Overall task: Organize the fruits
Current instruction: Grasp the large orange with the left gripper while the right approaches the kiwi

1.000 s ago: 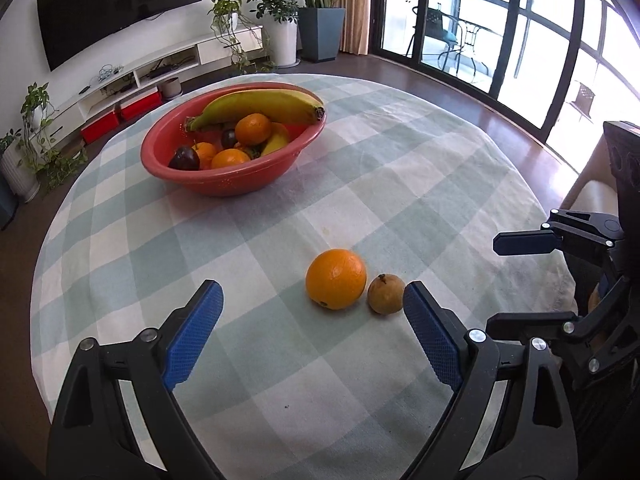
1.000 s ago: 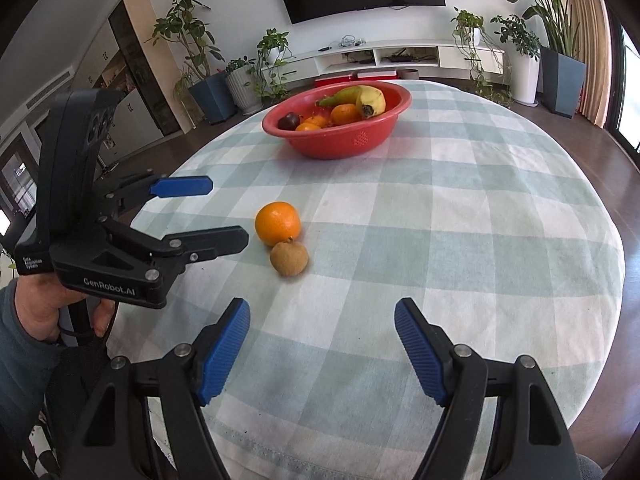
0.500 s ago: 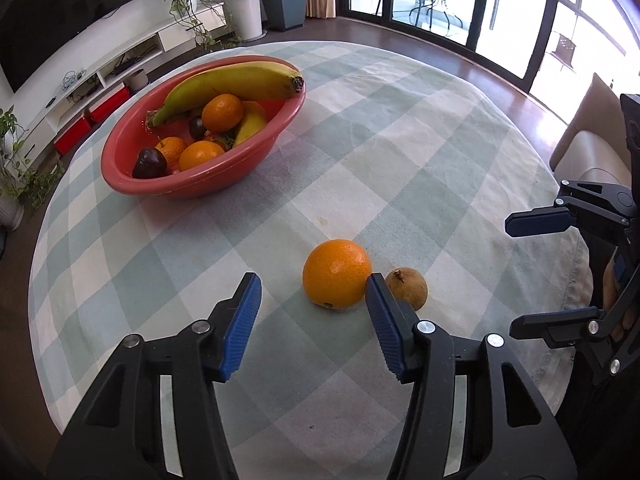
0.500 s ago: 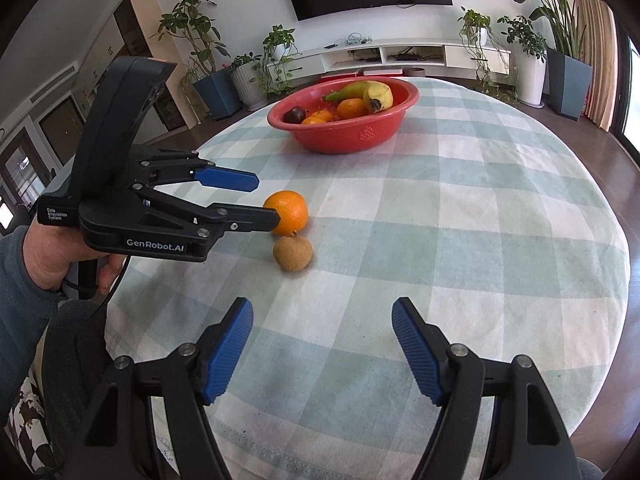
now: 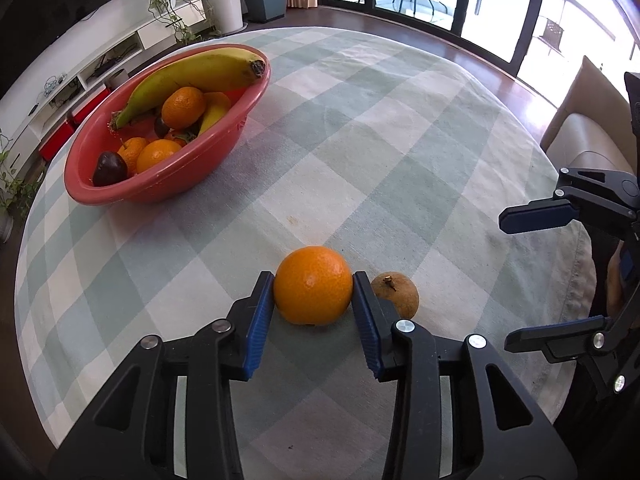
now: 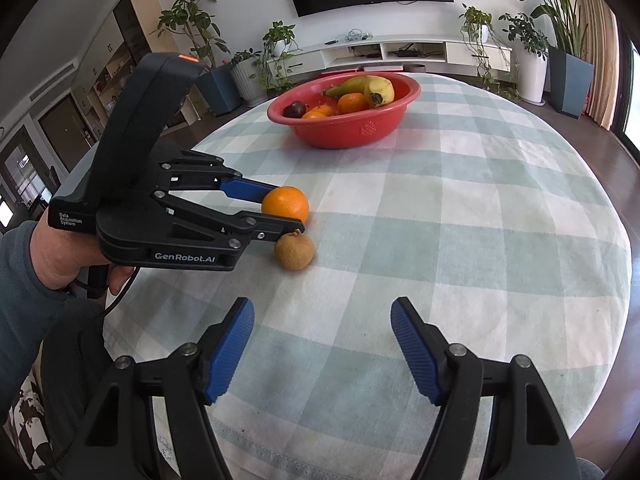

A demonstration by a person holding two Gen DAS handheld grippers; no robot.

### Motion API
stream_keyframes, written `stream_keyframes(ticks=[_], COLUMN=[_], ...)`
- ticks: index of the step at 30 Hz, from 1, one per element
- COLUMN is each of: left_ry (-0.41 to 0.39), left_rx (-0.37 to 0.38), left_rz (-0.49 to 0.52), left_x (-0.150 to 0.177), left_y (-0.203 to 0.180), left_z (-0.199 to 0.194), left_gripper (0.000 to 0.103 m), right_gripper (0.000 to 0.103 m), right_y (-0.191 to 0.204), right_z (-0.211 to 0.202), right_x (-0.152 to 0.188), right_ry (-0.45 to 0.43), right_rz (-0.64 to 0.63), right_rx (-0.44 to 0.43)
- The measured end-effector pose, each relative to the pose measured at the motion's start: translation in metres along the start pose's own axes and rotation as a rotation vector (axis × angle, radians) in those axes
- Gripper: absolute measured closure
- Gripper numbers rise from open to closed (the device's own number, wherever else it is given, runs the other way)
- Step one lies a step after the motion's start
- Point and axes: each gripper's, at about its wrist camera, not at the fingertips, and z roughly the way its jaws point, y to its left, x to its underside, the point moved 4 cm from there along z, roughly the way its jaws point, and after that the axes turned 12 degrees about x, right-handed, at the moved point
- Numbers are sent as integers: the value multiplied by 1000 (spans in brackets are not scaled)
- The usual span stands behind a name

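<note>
An orange (image 5: 313, 285) lies on the checked tablecloth, with a small brown fruit (image 5: 396, 294) just to its right. My left gripper (image 5: 312, 280) is closing on the orange, its blue pads (image 5: 260, 312) touching it on both sides while it rests on the cloth. The right wrist view shows the same grip: left gripper (image 6: 285, 209), orange (image 6: 286, 204), brown fruit (image 6: 294, 251) below the near finger. My right gripper (image 6: 322, 308) hangs open over bare cloth near the table's front edge, nothing between its fingers. A red bowl (image 5: 160, 192) at the far left holds a banana (image 5: 192, 76), oranges and a dark fruit.
The round table (image 5: 400, 140) carries a green and white checked cloth. A beige chair (image 5: 580, 136) stands past its right edge. A person's hand (image 6: 60, 248) grips the left tool. Plants, a low white shelf and a wall screen lie beyond.
The left gripper came down and forward over the orange and its jaws narrowed from wide open until the pads met the fruit. The right gripper kept still.
</note>
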Motion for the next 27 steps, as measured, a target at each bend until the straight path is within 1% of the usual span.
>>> stream_keyframes(ticks=[7,11,17,19,23,27], left_ry=[-17,-42,-111,-144,-189,-219], left_rx=[11,22,29,34,17,22], left_rz=[-16,-57,-167,-203,-234,-250], left_x=[4,12,37,46,60,68], left_y=[0,4,11,13,13,12], left_z=[-1,-8,-26,-32,-44,-50], left_gripper=[66,66,67,67,66,66], right_gripper=[30,30,32,36,40,43], right_y=[1,3,14,19,26,33], right_z=[2,4,14,21,36,46], right_x=[-1,-3,-17,-22,-31,-35], right_ry=[12,22,20,28,44,58], right_rz=[-2,-5,-48,-68,-96,-122], right_rx=[7,10,22,29,44,54])
